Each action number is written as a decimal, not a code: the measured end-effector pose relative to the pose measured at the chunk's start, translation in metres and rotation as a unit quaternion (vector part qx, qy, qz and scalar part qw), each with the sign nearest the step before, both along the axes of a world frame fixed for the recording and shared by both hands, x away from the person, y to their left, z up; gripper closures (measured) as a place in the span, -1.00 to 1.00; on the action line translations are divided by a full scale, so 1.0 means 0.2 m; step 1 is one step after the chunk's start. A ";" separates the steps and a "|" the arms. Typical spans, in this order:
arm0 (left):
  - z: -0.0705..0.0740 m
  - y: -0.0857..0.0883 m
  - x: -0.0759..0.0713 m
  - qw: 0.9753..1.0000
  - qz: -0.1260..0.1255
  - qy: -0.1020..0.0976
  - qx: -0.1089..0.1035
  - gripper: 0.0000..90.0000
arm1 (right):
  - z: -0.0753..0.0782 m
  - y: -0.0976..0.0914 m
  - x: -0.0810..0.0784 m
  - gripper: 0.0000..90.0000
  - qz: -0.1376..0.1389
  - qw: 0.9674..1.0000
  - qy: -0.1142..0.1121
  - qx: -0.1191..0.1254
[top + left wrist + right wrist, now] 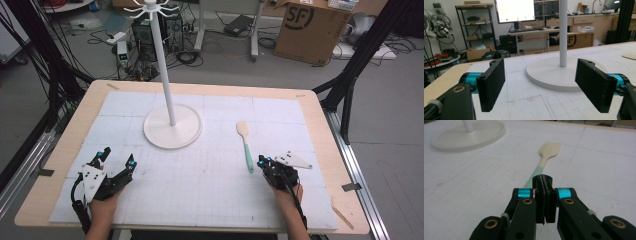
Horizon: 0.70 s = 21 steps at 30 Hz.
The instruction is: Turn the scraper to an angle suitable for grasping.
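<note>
Hiding the spatula [548,153] handle's end: right gripper [545,185]

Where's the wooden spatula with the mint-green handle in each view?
High view: the wooden spatula with the mint-green handle lies right of centre on the white mat, handle end beside the right gripper.
Left gripper view: not in it.
Right gripper view: the spatula runs up the centre, blade far, handle passing behind the shut jaws.
Shared landmark: the round white base of the stand.
</note>
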<state>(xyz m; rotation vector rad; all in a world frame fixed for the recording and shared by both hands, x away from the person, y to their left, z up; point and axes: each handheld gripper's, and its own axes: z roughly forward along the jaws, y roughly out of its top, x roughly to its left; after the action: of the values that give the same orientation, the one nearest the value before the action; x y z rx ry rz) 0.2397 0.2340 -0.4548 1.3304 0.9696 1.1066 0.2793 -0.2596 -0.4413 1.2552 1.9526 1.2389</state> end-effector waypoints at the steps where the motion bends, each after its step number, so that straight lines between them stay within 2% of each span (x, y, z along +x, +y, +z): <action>1: 0.00 0.00 0.00 1.000 0.000 0.000 0.001 -0.45 | 0.00 0.00 0.00 1.00 0.000 1.000 0.000 0.000; 5: 0.00 0.00 0.00 1.000 0.000 0.000 0.000 -0.45 | -0.01 0.05 0.01 1.00 0.010 1.000 0.004 -0.021; 12: 0.00 -0.01 -0.01 1.000 0.000 -0.007 0.009 -0.45 | 0.00 0.06 0.07 1.00 0.005 1.000 0.015 -0.026; 14: 0.00 -0.01 -0.01 1.000 0.000 -0.009 0.010 -0.45 | 0.00 0.06 0.10 1.00 -0.002 1.000 0.017 -0.017; 21: 0.00 -0.01 -0.01 1.000 0.001 -0.005 0.008 -0.45 | -0.02 0.07 0.17 1.00 -0.016 0.999 0.025 -0.022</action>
<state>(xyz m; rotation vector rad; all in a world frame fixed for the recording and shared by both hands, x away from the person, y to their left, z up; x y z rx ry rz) 0.2382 0.2321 -0.4549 1.3356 0.9567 1.1222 0.3136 -0.2457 -0.4447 1.3021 1.9774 1.1532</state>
